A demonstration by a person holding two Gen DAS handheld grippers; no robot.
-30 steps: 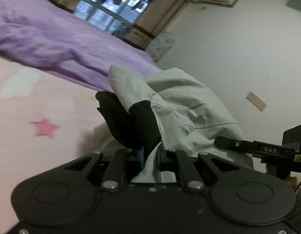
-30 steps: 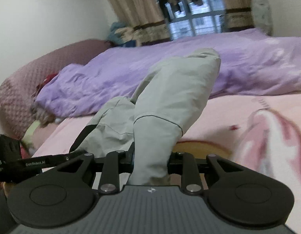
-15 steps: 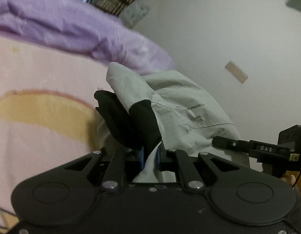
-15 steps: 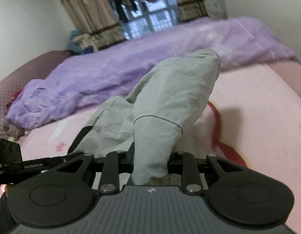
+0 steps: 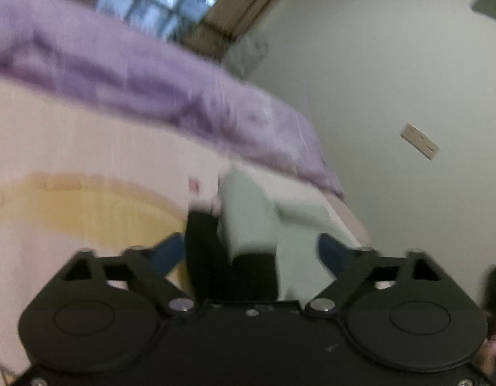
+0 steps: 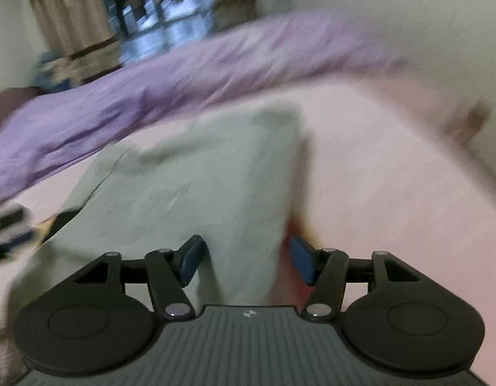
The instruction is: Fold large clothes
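Observation:
A pale grey-green jacket (image 6: 190,186) with black trim lies on the pink bed sheet (image 6: 376,177). In the right wrist view my right gripper (image 6: 246,262) is open, its blue pads (image 6: 191,262) spread either side of the jacket's near edge. In the left wrist view my left gripper (image 5: 252,251) is open too, pads (image 5: 166,254) wide apart, with the jacket's grey cloth (image 5: 248,212) and black part (image 5: 212,257) lying loose between them. Both views are motion-blurred.
A crumpled purple duvet (image 6: 158,83) lies across the far side of the bed, also in the left wrist view (image 5: 135,80). A curtained window (image 6: 145,6) is behind it. A white wall (image 5: 392,80) stands at the right, past the bed's edge.
Both grippers have opened and let go of the jacket. It has dropped from its held-up bunch and now lies flatter on the bed. Both cameras are moving.

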